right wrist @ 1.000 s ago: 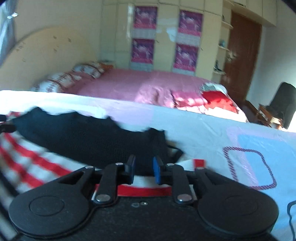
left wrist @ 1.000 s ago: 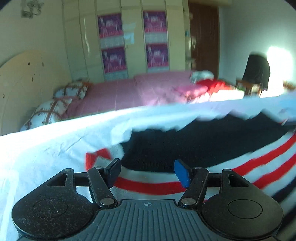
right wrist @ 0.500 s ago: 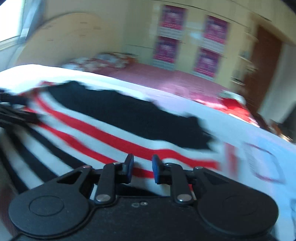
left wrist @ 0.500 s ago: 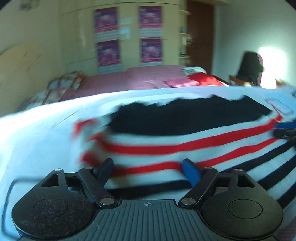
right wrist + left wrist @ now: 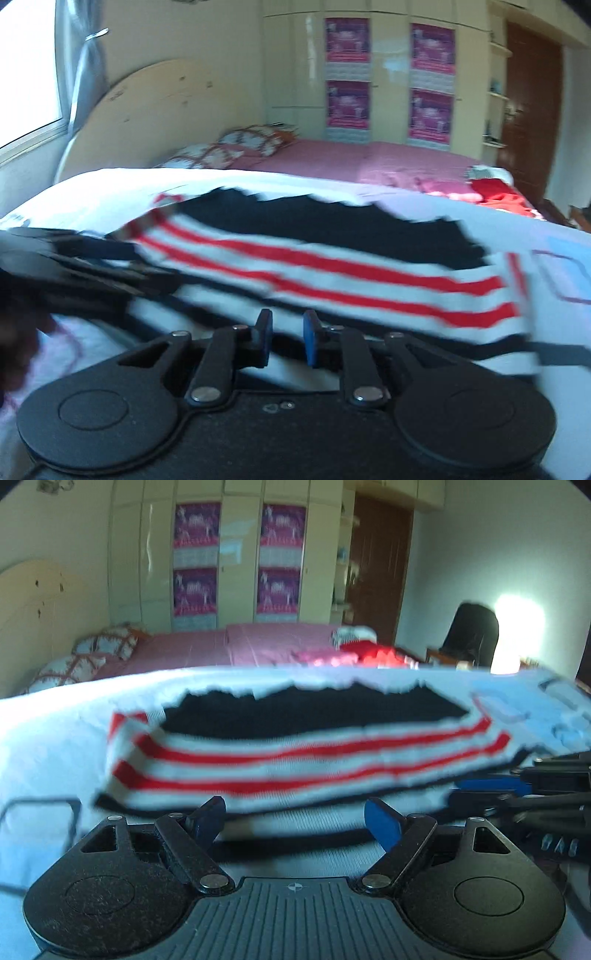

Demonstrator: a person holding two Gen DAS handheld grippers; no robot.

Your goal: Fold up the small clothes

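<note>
The striped garment (image 5: 295, 753) lies folded over on the pale sheet (image 5: 51, 738) just ahead of both pairs of jaws, its doubled edge running crosswise in front of them. In the left wrist view the left gripper (image 5: 295, 819) has its jaws spread wide with nothing between them; the fold's near edge sits just beyond the fingertips, and a thin dark hem line crosses the gap. Bare sheet lies open to the left of the jaws, while to their right the other tool crowds in close. The right gripper (image 5: 286, 341) has its blue-padded jaws drawn near together with a narrow gap; cloth lies right at their tips, but blur hides whether they pinch any of it. In its view the left tool reaches in from the left, touching the garment's left end.

The garment is a soft knit: a black panel with a jagged far edge, then white with red stripes, then dark stripes nearest the jaws. The sheet is smooth, white with faint blue and purple printed shapes.

Beyond the far edge of the sheet stands a bed with a pink cover (image 5: 369, 158), patterned pillows (image 5: 229, 147), a cream rounded headboard (image 5: 166, 107), and a red cloth heap (image 5: 498, 192). Behind are a wardrobe with purple posters (image 5: 240, 557), a brown door (image 5: 528, 96) and a dark chair (image 5: 472, 635).
</note>
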